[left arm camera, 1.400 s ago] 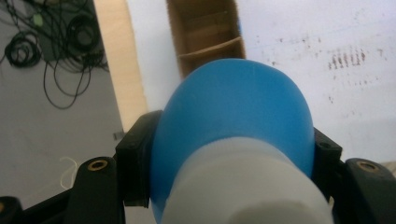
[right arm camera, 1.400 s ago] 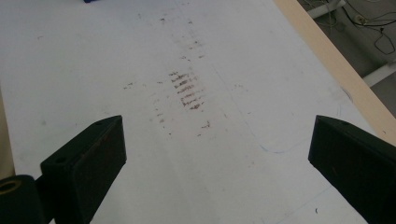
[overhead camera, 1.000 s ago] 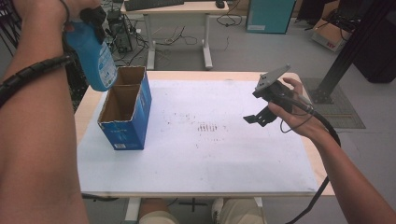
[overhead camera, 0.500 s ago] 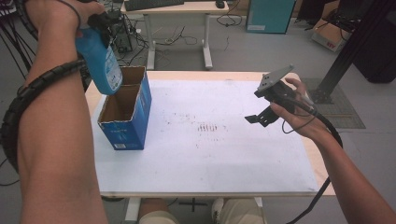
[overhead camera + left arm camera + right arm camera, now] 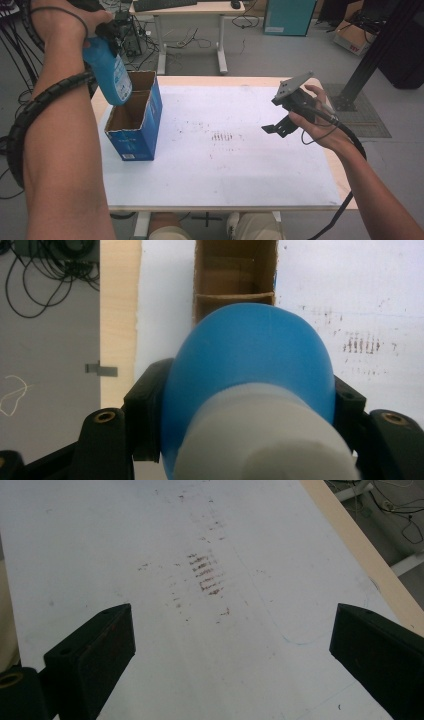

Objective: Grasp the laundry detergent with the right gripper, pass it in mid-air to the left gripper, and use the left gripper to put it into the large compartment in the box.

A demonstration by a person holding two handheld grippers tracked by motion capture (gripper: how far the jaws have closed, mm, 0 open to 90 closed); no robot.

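Since a second ago the left tool [image 5: 111,31] has carried the blue bottle [image 5: 108,71] a little toward the open cardboard box [image 5: 134,120], so the bottle's lower end now hangs over the box's near-left corner rather than off to its left; the right tool [image 5: 281,125] has stayed where it was, raised over the right side of the worktop [image 5: 240,170]. From above, the bottle hangs tilted below the left hand, its base lowest and just above the box's rim, though whether it touches the cardboard is hard to judge from that angle. The left gripper view shows what the high view cannot: the left tool's black jaws are clamped on either side of the bottle near its white cap [image 5: 260,440], and beyond the blue body lies the open box with its cardboard divider [image 5: 234,296]. The right gripper view shows that tool's jaws wide apart with nothing between them, over the white sheet and its brown smudges [image 5: 205,572].
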